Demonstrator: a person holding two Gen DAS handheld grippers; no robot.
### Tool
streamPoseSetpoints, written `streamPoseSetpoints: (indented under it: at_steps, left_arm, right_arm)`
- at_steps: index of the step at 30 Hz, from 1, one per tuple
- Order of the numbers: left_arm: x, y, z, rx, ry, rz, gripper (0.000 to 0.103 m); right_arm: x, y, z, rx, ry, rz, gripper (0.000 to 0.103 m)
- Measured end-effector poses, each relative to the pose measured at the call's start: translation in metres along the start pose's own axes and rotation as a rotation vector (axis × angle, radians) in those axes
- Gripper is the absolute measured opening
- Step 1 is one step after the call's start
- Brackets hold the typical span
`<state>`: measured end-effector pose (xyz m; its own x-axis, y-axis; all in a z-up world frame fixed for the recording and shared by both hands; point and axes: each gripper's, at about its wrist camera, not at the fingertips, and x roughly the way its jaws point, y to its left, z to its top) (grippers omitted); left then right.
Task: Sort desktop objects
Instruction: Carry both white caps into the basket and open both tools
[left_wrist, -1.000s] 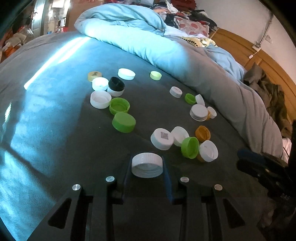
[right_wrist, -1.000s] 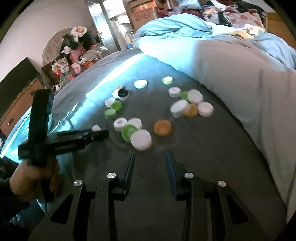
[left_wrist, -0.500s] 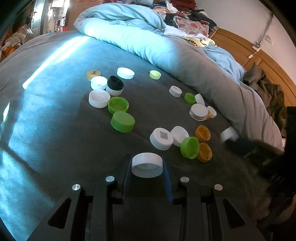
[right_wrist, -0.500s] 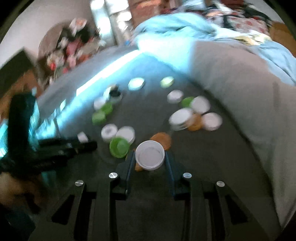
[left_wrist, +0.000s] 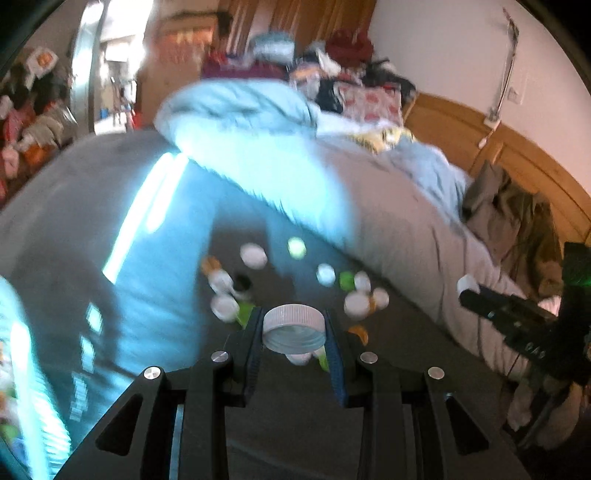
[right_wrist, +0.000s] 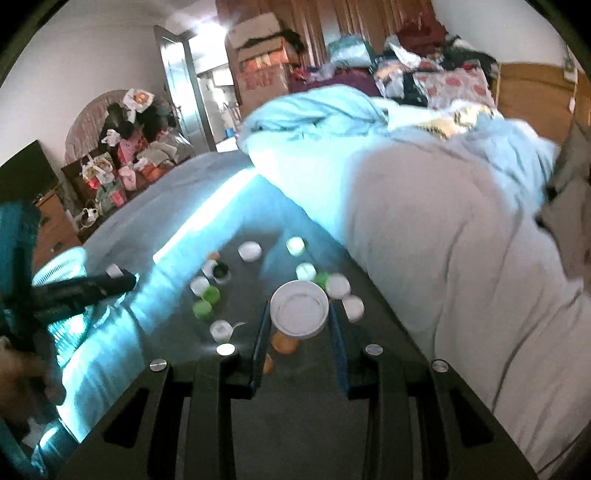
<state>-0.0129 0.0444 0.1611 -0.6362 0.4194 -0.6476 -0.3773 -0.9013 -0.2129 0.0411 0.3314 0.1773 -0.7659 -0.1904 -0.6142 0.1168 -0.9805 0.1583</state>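
Note:
My left gripper (left_wrist: 293, 334) is shut on a ribbed white cap (left_wrist: 293, 326) and holds it above the grey bed. My right gripper (right_wrist: 299, 314) is shut on a wide white cap (right_wrist: 299, 309), open side facing me, also held above the bed. Each gripper shows in the other view, the right one (left_wrist: 469, 291) with its cap (left_wrist: 466, 284), the left one (right_wrist: 122, 280) with its cap (right_wrist: 114, 270). Below lie several loose caps: white (right_wrist: 250, 251), green (right_wrist: 203, 309), orange (right_wrist: 284, 343), black (right_wrist: 220, 272).
A light blue quilt (right_wrist: 369, 147) is heaped along the far and right side of the bed. A wooden headboard (left_wrist: 517, 158) and clothes lie at the right. A cluttered shelf (right_wrist: 122, 147) and a door stand at the far left.
Both grippers have risen off the bed with their caps, and the loose caps look smaller and farther below. The right gripper closed on the wide white cap within the last second.

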Motion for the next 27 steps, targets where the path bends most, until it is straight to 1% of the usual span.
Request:
streamPoseSetpoints:
  at_steps: [2, 6, 11, 14, 19, 23, 27]
  left_arm:
    - [-0.028, 0.005, 0.013, 0.0, -0.04, 0.027, 0.033]
    - [-0.073, 0.023, 0.026, -0.027, -0.097, 0.071, 0.033]
    - [-0.127, 0.056, 0.026, -0.08, -0.156, 0.135, 0.033]
    - [-0.157, 0.08, 0.02, -0.117, -0.189, 0.177, 0.033]
    - [-0.197, 0.116, 0.009, -0.166, -0.225, 0.234, 0.033]
    - [-0.217, 0.142, -0.004, -0.206, -0.233, 0.267, 0.033]
    - [-0.23, 0.162, -0.017, -0.239, -0.237, 0.287, 0.033]
  right_arm:
    - [-0.004, 0.016, 0.014, -0.024, -0.004, 0.007, 0.028]
    - [-0.011, 0.052, 0.037, -0.069, -0.02, 0.039, 0.028]
    - [-0.017, 0.103, 0.057, -0.13, -0.028, 0.087, 0.028]
    - [-0.02, 0.136, 0.065, -0.171, -0.041, 0.112, 0.028]
    - [-0.024, 0.192, 0.076, -0.244, -0.061, 0.153, 0.028]
    - [-0.025, 0.24, 0.077, -0.308, -0.074, 0.185, 0.028]
    - [-0.021, 0.279, 0.079, -0.356, -0.075, 0.212, 0.028]
